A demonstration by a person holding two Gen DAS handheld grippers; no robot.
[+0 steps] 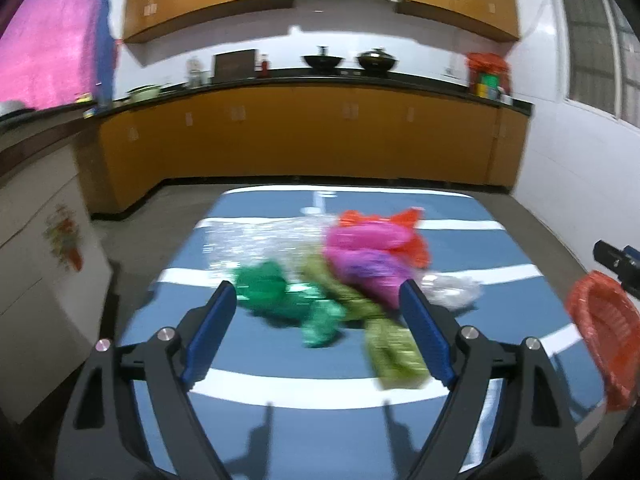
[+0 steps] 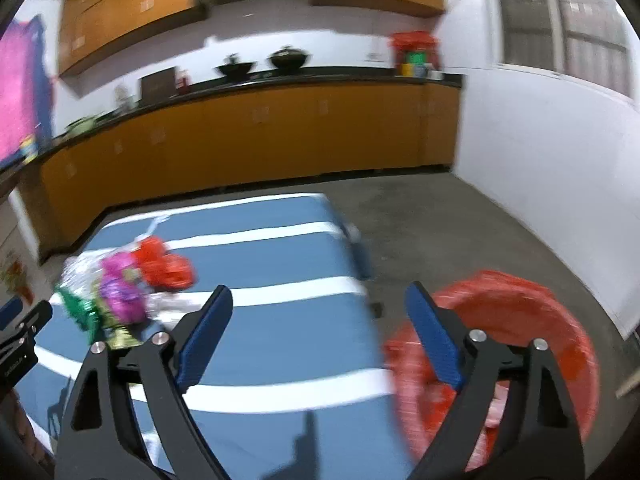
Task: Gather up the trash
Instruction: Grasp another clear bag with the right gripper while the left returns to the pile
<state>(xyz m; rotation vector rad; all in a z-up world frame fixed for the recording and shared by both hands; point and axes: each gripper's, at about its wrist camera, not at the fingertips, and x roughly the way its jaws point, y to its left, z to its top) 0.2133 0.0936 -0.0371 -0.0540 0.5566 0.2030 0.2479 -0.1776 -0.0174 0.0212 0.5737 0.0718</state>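
Observation:
A heap of crumpled wrappers lies on the blue, white-striped table (image 1: 280, 360): a green one (image 1: 280, 300), an olive one (image 1: 384, 340), a pink-purple one (image 1: 368, 256), an orange one (image 1: 412, 232), clear plastic (image 1: 256, 240) and a silvery piece (image 1: 452, 290). My left gripper (image 1: 320, 304) stands open just short of the heap, with nothing pressed between its blue pads. A red bin (image 2: 520, 340) sits on the floor off the table's right edge. My right gripper (image 2: 320, 306) is open and empty over that edge, the bin behind its right finger. The heap (image 2: 128, 288) shows at left.
Orange kitchen cabinets (image 1: 304, 136) with a dark counter run along the back wall. A white wall (image 2: 540, 160) and a window stand at the right. Grey floor (image 2: 440, 220) surrounds the table. The red bin (image 1: 604, 336) shows at the left wrist view's right edge.

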